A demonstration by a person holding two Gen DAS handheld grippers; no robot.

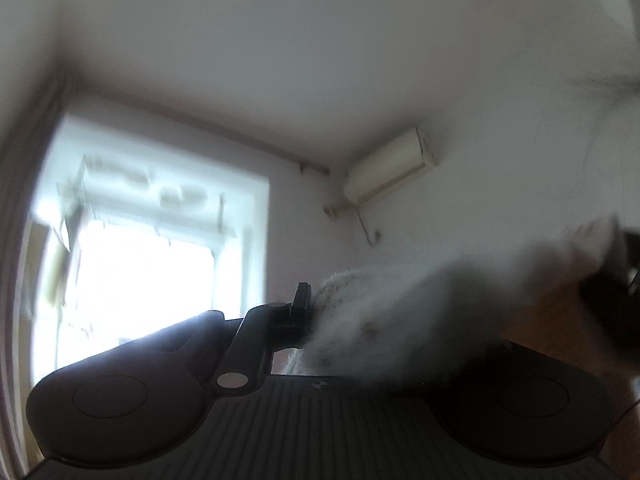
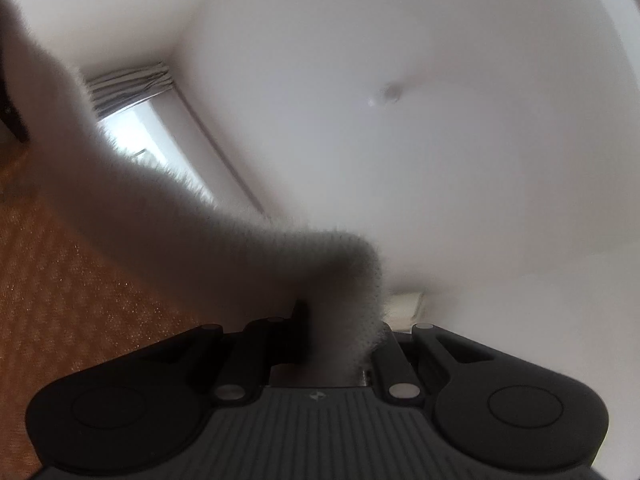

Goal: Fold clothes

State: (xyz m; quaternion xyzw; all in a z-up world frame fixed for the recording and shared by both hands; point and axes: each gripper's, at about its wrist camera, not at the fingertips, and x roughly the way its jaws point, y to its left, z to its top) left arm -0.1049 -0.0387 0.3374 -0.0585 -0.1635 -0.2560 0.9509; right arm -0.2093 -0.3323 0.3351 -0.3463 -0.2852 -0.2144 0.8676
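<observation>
Both grippers point up toward the ceiling. My left gripper (image 1: 320,320) is shut on a fuzzy white garment (image 1: 384,312); the cloth bunches over its right finger and stretches off to the right. My right gripper (image 2: 340,320) is shut on the same fuzzy white garment (image 2: 168,216), which runs from between the fingers up to the upper left. The right finger of each gripper is mostly hidden by cloth.
An orange-brown surface (image 2: 60,280) lies to the left in the right wrist view and also shows at the right in the left wrist view (image 1: 552,320). A bright window (image 1: 152,248), a wall air conditioner (image 1: 390,164) and a curtained window (image 2: 132,88) are in view.
</observation>
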